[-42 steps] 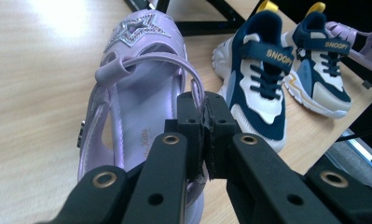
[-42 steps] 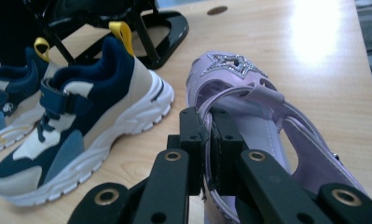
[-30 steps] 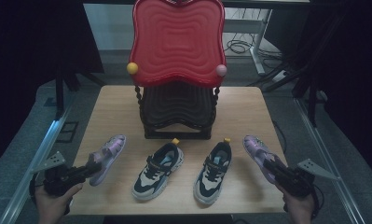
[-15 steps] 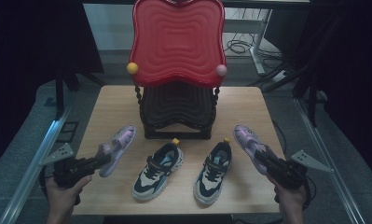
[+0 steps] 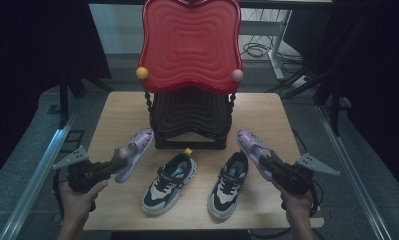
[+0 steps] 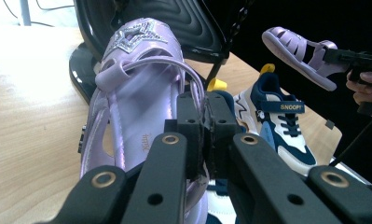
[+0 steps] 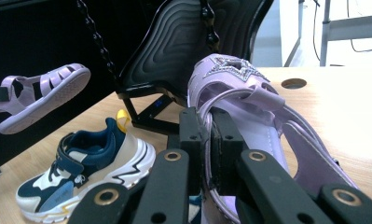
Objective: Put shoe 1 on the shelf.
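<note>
We read "SNOOPY" on sneaker strap; left gripper clamps left sandal, right gripper clamps right sandal.

The word "SNOOPY" is being shown in yellow letters on the dark blue strap of a sneaker. Faint print on the purple sandal's insole cannot be read.

Both grippers are chunky black things: the left gripper and right gripper each carry a grey three-cornered plate on top, a trailing black cable, and jaws dotted with round brass-ringed screw holes.
</note>
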### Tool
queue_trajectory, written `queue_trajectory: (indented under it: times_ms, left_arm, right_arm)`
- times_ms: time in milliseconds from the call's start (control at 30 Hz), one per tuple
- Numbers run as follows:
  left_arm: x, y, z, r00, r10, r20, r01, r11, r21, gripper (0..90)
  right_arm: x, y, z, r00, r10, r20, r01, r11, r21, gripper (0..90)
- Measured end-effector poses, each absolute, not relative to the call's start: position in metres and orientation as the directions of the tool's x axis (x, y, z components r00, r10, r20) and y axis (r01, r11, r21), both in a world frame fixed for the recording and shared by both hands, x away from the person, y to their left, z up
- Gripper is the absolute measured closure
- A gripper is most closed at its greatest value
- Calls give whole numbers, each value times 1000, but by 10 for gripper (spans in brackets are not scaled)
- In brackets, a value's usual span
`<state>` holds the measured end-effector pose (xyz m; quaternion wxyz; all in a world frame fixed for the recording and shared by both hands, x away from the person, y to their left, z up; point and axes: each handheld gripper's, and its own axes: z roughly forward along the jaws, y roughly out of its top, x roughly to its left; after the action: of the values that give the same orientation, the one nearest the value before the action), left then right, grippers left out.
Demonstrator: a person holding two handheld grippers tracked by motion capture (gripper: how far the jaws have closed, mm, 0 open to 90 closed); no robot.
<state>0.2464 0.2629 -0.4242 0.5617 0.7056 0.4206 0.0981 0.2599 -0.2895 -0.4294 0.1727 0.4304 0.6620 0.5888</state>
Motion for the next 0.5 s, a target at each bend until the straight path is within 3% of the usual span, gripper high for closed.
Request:
queue_trajectory:
  times_ms: [500]
  left_arm:
    - [262,237,-418,644,706,-296,462,-51,885,862]
  right_arm:
    - [277,-244,-431,-600,757,259,357,-37,934,854]
